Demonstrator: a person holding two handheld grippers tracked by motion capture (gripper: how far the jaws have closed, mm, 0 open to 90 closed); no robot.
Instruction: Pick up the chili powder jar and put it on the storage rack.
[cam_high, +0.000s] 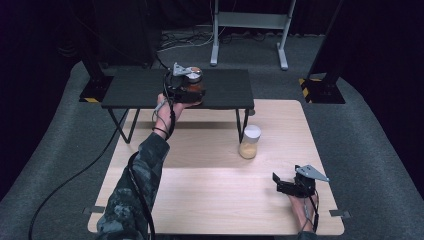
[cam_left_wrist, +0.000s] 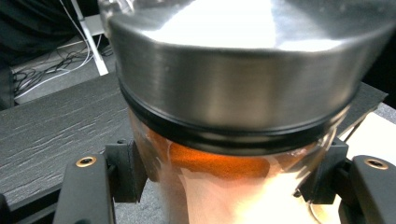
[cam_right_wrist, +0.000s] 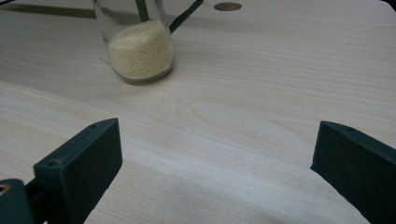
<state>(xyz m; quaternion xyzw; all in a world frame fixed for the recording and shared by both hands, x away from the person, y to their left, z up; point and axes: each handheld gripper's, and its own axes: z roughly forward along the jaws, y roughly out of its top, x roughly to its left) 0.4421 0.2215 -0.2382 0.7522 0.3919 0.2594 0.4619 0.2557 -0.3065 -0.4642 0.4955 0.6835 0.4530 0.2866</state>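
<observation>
Left gripper (cam_high: 192, 89) clenched on glass jar (cam_left_wrist: 224, 186) with orange powder and metal lid (cam_left_wrist: 233, 70), jaws pressed on both sides of jar under lid; jar was over front edge of black shelf (cam_high: 135, 90). Right gripper (cam_right_wrist: 215, 158) released, jaws wide apart, nothing between, low over wooden table (cam_high: 210, 195). Second jar (cam_high: 249, 142) with yellow grains and white lid stood on table, well apart from right gripper

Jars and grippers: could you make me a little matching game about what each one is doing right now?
Things:
1. jar with the metal lid
2. jar with the white lid
3. left gripper
4. right gripper

States:
a. jaws wide apart, low over the wooden table
b. clamped between two jaws at the black shelf
c. standing alone, holding pale yellow grains
d. shut on a jar of orange powder

Pairs: 1-b, 2-c, 3-d, 4-a
</observation>
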